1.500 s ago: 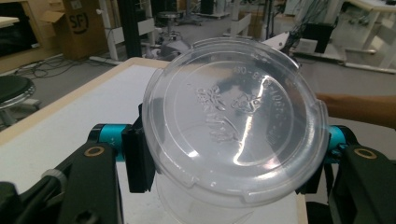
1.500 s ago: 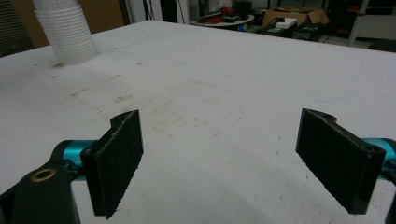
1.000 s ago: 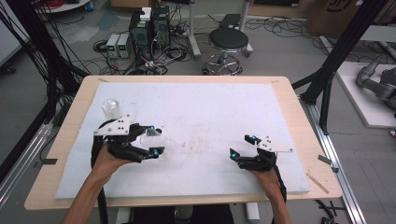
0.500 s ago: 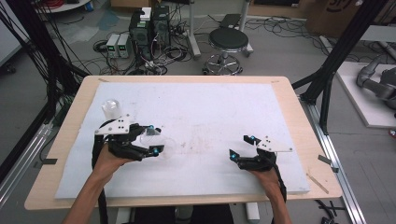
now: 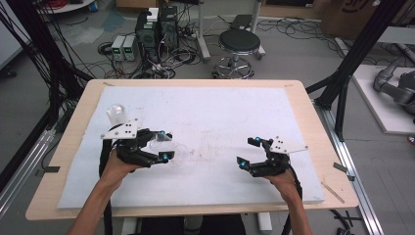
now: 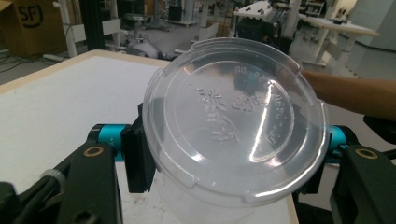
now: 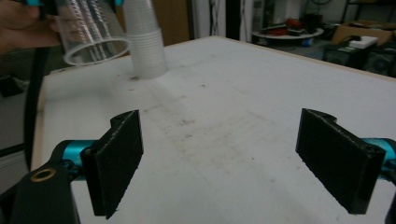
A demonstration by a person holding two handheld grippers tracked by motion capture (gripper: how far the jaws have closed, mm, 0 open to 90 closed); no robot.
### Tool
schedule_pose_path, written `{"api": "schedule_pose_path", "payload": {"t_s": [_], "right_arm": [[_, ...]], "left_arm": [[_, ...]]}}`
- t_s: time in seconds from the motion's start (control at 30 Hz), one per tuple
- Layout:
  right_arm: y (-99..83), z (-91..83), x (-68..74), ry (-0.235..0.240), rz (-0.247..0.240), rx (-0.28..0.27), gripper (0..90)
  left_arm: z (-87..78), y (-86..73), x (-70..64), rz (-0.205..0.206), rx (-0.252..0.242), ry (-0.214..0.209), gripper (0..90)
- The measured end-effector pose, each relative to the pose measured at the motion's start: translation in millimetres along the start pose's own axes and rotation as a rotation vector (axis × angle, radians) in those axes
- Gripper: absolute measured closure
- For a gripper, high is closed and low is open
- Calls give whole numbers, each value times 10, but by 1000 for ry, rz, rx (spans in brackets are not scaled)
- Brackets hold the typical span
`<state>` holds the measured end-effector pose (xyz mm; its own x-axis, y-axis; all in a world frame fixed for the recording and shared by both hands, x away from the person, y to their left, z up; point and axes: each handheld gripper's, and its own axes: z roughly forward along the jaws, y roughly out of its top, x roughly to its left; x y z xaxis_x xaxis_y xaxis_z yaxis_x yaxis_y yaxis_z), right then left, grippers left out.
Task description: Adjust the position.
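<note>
Clear plastic cup (image 6: 233, 126) with its lid on sat clamped between the jaws of the left gripper (image 5: 164, 146), left of centre in the high view, held above the white mat (image 5: 220, 112). In the right gripper view the same cup (image 7: 91, 30) appeared at the upper left, beside a stack of cups (image 7: 145, 39) standing on the mat. Right gripper (image 5: 248, 152), at the lower right of the high view, had its jaws wide apart and held nothing. Behind the wooden table (image 5: 313, 117) stood a black stool (image 5: 239, 43).
</note>
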<state>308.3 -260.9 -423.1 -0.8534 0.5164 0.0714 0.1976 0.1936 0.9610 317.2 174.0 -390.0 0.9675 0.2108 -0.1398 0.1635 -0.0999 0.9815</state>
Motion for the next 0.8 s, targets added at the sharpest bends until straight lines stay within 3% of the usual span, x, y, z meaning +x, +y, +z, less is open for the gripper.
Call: {"api": "schedule_pose_path", "payload": {"t_s": [0.23, 0.47, 0.63, 0.8], "right_arm": [[267, -5, 19, 129, -50, -16, 149], [421, 61, 66, 223, -92, -20, 149], [478, 189, 123, 308, -115, -20, 149], [563, 376, 222, 373, -150, -2, 149]], "left_arm": [[95, -13, 9, 1, -37, -36, 374], [205, 17, -39, 9, -25, -40, 378], [346, 132, -121, 50, -6, -55, 378], [463, 206, -165, 63, -6, -78, 378]]}}
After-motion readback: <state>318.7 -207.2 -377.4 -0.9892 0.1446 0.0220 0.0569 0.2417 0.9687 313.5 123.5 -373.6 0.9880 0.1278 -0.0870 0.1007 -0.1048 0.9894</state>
